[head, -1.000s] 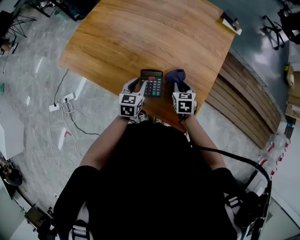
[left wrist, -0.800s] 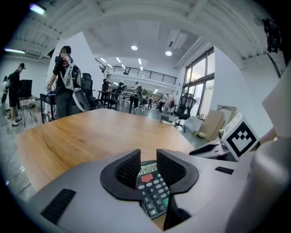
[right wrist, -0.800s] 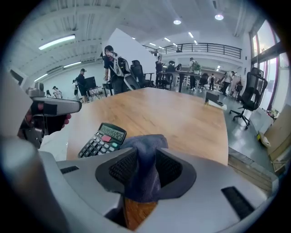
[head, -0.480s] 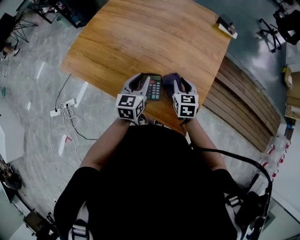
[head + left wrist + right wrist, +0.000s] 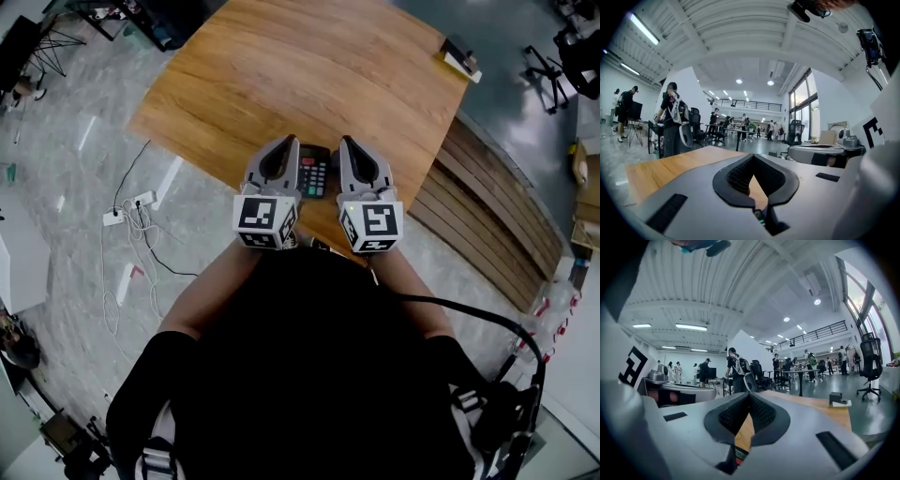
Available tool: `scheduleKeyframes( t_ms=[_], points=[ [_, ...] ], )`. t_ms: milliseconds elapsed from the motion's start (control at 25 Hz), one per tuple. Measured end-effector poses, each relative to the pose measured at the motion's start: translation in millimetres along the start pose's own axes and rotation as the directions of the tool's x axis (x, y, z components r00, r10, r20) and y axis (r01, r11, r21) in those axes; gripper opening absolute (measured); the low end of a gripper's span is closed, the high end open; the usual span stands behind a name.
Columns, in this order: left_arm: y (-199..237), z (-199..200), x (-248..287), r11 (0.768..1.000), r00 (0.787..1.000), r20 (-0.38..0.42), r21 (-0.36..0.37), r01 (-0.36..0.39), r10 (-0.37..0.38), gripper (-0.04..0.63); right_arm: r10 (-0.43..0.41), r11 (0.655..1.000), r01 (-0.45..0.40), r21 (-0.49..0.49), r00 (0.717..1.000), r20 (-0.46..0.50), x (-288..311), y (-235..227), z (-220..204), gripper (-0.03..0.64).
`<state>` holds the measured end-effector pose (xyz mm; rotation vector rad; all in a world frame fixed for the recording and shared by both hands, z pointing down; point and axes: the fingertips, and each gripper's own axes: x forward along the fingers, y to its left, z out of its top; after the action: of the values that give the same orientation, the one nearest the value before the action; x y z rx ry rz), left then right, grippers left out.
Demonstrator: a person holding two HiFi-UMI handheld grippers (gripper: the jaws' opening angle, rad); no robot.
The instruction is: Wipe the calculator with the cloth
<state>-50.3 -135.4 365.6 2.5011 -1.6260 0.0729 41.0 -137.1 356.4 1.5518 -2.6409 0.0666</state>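
Nearest: left grey two-jaw gripper (image 5: 289,146), jaws just been closing, now pressed together, nothing between. Beside it, apart: right grey two-jaw gripper (image 5: 345,146), jaws likewise just been closing, now together, empty. Both point level above near table edge. Dark rectangular calculator with coloured keys (image 5: 314,174) lies flat on round-cornered wooden table (image 5: 281,66), below and between both grippers, clear of each; only sliver shows under jaws in each gripper view. Farther: small black-and-white block (image 5: 459,52) at table's far corner.
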Motion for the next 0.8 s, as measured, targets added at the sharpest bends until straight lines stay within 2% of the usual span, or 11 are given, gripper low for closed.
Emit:
scheduleKeyframes(
  t_ms=[120,280,800],
  points=[
    [-1.3,-4.8,-3.1,0.999,1.000,-0.012,0.026,-0.028,0.028,0.007,0.028,0.999,-0.028,-0.046,1.000,0.006,-0.8,16.5,-4.1,0.015],
    [-3.0,-2.1,-4.4,0.997,0.999,0.003,0.061,-0.044,0.044,0.006,0.056,0.998,-0.056,-0.027,0.998,0.001,-1.9,22.1,-6.7,0.014],
    [-12.1,7.0,-0.2,0.997,0.999,0.017,0.063,-0.052,0.051,0.006,0.078,0.997,-0.077,-0.030,0.997,0.027,-9.6,15.3,7.6,0.014]
  ],
)
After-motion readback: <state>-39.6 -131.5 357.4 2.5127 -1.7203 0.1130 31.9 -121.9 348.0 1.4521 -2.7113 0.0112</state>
